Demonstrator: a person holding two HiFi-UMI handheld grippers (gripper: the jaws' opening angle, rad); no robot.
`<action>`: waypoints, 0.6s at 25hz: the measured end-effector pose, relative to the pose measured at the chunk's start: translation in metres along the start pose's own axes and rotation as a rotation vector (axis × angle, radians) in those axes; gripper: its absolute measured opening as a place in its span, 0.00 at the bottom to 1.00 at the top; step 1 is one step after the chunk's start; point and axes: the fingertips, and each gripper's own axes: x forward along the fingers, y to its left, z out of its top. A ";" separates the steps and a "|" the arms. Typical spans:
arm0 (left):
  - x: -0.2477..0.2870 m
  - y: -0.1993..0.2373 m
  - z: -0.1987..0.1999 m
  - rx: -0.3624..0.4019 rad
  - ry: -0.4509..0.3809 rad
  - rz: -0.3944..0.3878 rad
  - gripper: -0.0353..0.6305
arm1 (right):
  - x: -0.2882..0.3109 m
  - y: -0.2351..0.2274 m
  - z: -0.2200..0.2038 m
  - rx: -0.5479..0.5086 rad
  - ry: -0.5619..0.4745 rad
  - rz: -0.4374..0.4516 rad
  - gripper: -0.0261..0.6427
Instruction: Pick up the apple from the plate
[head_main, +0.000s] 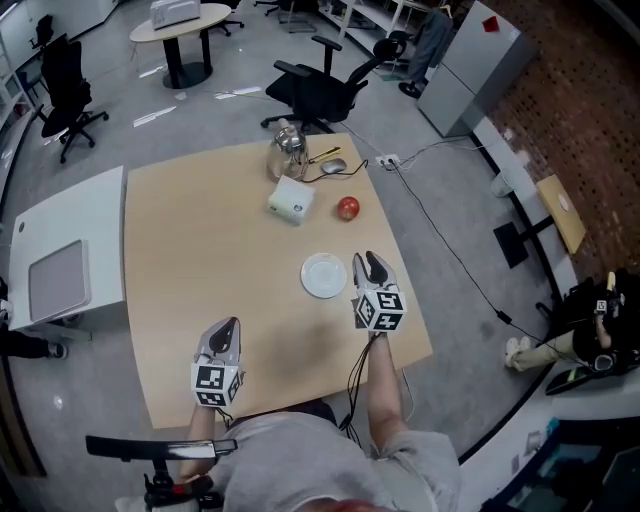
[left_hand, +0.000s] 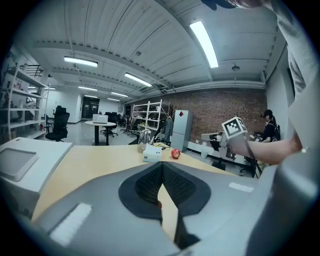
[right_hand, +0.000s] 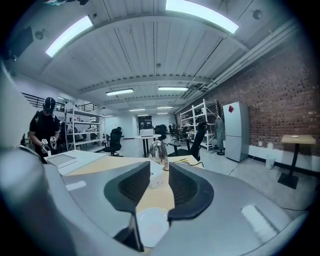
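Matt wood table (head_main: 200, 250), glossy plate (head_main: 324, 275) (shiny apple (head_main: 347, 208))

Left tool (left_hand: 161, 166) closed, apple (left_hand: 175, 153) on table (left_hand: 95, 162)

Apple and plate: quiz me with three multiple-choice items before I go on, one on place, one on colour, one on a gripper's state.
1. Where is the apple relative to the plate?
A) on it
B) on the table, beyond it
C) hidden beneath it

2. What colour is the plate?
A) white
B) blue
C) black

3. How do the right gripper's jaws stand?
A) shut on the apple
B) apart, nothing between them
C) shut on the plate's rim

Answers:
1 B: the head view shows the apple on bare wood, apart from the plate.
2 A: the plate is plain white and empty.
3 B: the right gripper view shows a gap between the jaws, with only the table beyond.
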 end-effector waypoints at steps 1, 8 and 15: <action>-0.003 0.000 0.001 -0.002 -0.006 -0.001 0.08 | -0.006 0.006 0.000 -0.006 -0.002 0.000 0.22; -0.022 0.005 0.009 -0.001 -0.037 -0.018 0.08 | -0.046 0.045 0.000 0.004 -0.027 0.008 0.18; -0.038 0.008 0.014 -0.001 -0.070 -0.030 0.08 | -0.078 0.070 -0.006 0.034 -0.050 -0.001 0.14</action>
